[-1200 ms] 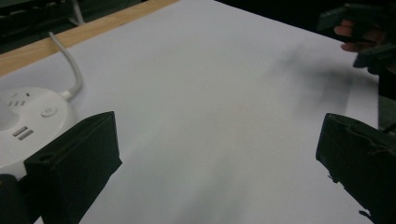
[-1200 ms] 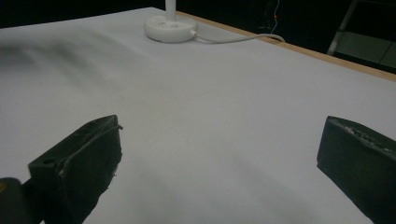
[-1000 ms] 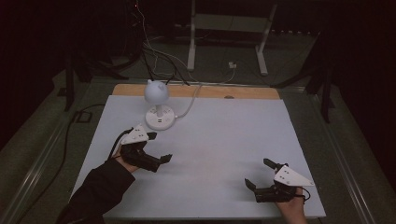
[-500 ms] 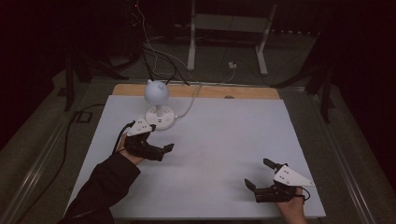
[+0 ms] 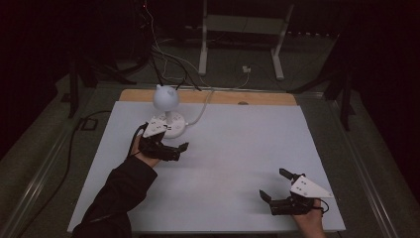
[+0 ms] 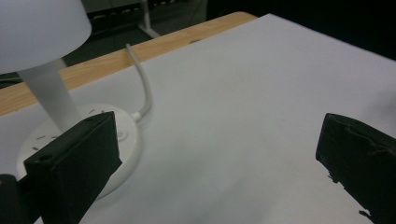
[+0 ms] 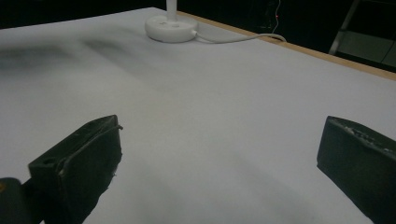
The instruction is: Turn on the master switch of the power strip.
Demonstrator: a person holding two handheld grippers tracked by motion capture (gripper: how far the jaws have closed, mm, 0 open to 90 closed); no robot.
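A white-topped bench (image 5: 237, 163) with a bare wooden strip along its far edge, in a dark room. The left claw (image 5: 174, 149) hovers at the left-centre, jaws spread wide and holding nothing. Just beyond and to its left stands a small white lamp (image 5: 166, 99) on a round base (image 5: 173, 130), upright, its stem vertical under a globe-like shade. The high view gives the shade's full outline with two small points on top; the left gripper view cuts the shade off but brings the base close, just behind that claw's left jaw, showing small markings on it. A white cord (image 6: 142, 84) leaves the base and curves toward the wooden edge. The right claw (image 5: 276, 187) sits at the near right corner, well apart from the lamp, jaws wide and empty; its own view shows the lamp base (image 7: 170, 28) far ahead to the left
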